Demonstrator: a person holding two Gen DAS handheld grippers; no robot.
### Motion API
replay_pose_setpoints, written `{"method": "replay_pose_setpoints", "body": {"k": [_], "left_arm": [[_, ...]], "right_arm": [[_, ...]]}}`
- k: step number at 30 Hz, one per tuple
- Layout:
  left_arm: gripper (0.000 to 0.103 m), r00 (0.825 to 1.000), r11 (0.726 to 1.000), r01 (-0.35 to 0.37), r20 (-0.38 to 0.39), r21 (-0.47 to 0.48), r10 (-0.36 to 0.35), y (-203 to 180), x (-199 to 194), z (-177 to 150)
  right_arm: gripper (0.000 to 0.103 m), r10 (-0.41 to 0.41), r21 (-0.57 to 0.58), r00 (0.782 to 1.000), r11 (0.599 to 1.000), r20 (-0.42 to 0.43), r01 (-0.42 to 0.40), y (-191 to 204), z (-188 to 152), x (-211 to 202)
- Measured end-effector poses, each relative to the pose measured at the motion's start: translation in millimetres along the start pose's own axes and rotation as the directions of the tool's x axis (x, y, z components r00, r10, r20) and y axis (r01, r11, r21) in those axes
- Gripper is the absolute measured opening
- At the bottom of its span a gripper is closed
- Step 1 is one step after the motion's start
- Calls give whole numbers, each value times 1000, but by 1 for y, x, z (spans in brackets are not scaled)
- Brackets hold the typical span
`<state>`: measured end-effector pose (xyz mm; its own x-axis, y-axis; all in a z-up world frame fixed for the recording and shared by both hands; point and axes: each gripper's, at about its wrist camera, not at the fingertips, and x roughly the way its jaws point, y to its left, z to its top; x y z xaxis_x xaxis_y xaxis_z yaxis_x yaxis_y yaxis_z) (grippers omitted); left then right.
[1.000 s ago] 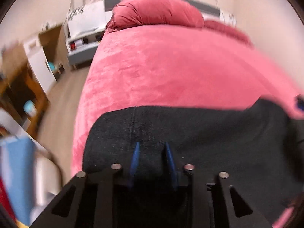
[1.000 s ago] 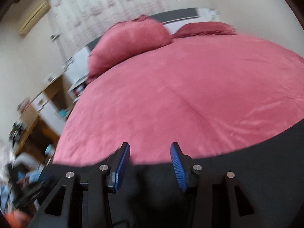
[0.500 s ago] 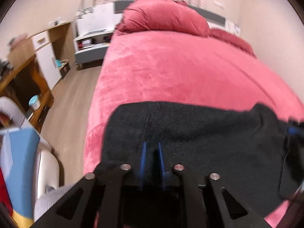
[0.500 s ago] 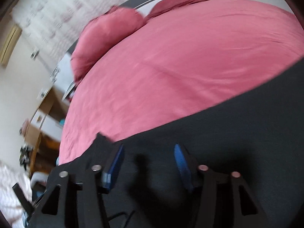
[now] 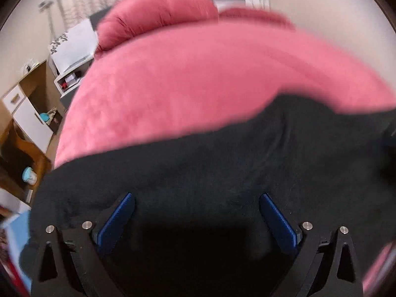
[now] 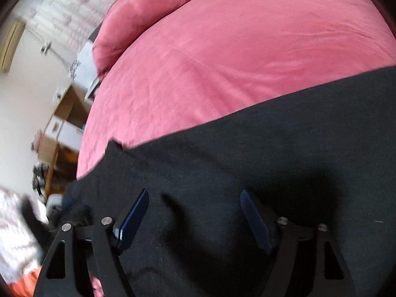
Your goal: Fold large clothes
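Blue-padded jaws of the left hand-held gripper (image 5: 197, 199) stand wide apart and are opening, with only flat black garment (image 5: 222, 173) beneath and nothing pinched. Jaws of the right hand-held gripper (image 6: 194, 196) are likewise apart and opening over the same black garment (image 6: 247, 160), clear of the cloth. It lies spread on the near end of the pink bed (image 5: 198, 86), its lower part cut off by the frame. Beyond, a pink pillow (image 5: 158, 17) is motion-blurred. A wooden cabinet (image 5: 27, 104) stands left. No legible writing anywhere.
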<state>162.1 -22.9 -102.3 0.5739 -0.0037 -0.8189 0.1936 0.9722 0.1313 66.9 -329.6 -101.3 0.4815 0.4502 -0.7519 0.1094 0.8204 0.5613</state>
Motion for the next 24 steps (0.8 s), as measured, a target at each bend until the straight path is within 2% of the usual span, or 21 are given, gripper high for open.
{"method": "replay_pose_setpoints", "body": {"k": [3,5,7,9,10,12,13,14,15,17,18,19,21,22,24], "left_arm": [[103,994,987,103,44,-121,-99,18,3,-9],[103,994,990,98,50,-99,-93,14,2,-11],[103,995,993,81,64,-85,-75,10,-1,-14],[103,995,993,78,67,-88,-73,8,-2,-15],[103,995,993,79,70,-90,-73,6,-3,-16],[103,995,993,78,74,-91,-72,4,-5,-17],[103,995,993,76,76,-93,-69,5,-9,-22],[103,995,993,73,79,-93,-66,5,-10,-23],[103,995,993,71,79,-93,-64,6,-10,-23],[103,995,993,67,81,-94,-59,4,-12,-25],[103,995,993,66,81,-95,-58,2,-13,-27],[103,995,993,63,81,-95,-55,2,-14,-27],[103,996,994,57,80,-94,-50,2,-13,-26],[103,996,994,53,80,-93,-46,1,-14,-26],[103,996,995,47,80,-93,-40,0,-14,-27]], "right_arm": [[78,31,140,992,989,118,-48,-45,3,-47],[78,22,233,983,970,185,-66,-83,0,-78],[78,-5,349,964,932,265,-92,-129,-11,-110],[78,-49,482,933,865,356,-139,-179,-34,-142],[78,-70,548,913,817,401,-178,-204,-49,-154],[78,-105,667,859,679,501,-306,-254,-86,-173],[78,-121,712,835,596,537,-372,-278,-106,-178],[78,-132,748,820,508,557,-426,-300,-123,-178],[80,-133,778,808,394,574,-489,-325,-144,-172],[80,-113,780,788,283,605,-558,-352,-163,-163],[80,-98,780,787,250,609,-573,-362,-168,-156],[80,-83,777,787,249,612,-578,-368,-167,-149],[80,-55,752,770,270,635,-601,-375,-159,-139],[80,-52,735,754,276,655,-620,-378,-157,-133],[80,-60,686,701,280,711,-672,-386,-151,-132]]}}
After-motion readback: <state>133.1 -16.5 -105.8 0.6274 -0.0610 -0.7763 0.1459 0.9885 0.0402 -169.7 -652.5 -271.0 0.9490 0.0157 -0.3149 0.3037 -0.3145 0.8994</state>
